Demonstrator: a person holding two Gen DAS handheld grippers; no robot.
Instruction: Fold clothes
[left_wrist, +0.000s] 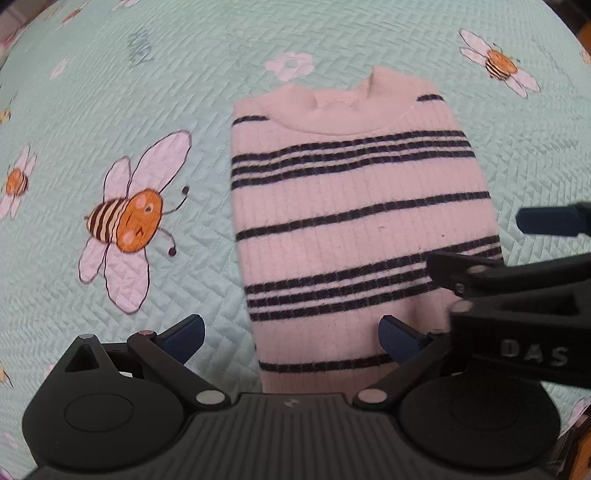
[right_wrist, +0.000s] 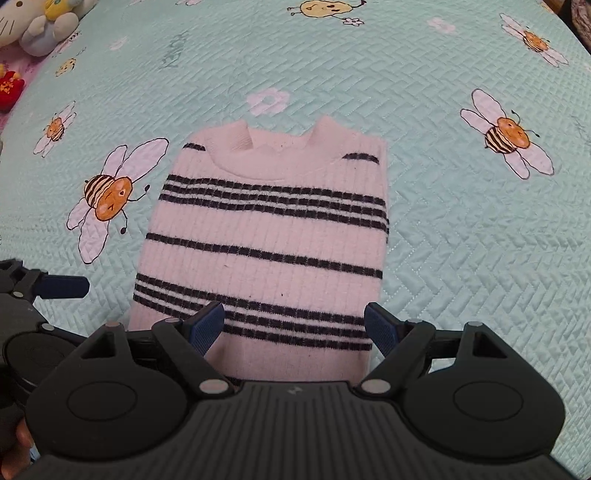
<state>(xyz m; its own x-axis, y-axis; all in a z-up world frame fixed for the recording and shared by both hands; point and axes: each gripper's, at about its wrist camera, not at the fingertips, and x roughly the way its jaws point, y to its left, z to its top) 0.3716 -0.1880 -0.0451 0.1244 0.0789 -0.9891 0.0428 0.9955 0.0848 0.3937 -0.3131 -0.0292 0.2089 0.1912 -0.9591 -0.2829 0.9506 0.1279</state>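
Mint quilted bedspread (right_wrist: 461, 229) w/ bee print; nearest, left gripper (left_wrist: 291, 338) and right gripper (right_wrist: 293, 326) both wide open, holding nothing, poised at the hem, prob. for the next fold; pink striped sweater (right_wrist: 273, 236) lies flat, sleeves tucked out of sight; hem cut off by gripper bodies; plush toys (right_wrist: 37, 26) far corner.

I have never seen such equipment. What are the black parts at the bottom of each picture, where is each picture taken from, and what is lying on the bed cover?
The black parts are two handheld grippers, one in each of a person's hands. Each carries a camera looking forward along its two blue-tipped fingers. One picture is from the left gripper, the other from the right gripper; each also shows the other gripper at its edge. Both are open and hold nothing. On the mint green quilt with printed bees lies a pink sweater with dark stripes, its sleeves folded out of sight and its collar far from the cameras. Soft toys sit in a far corner.
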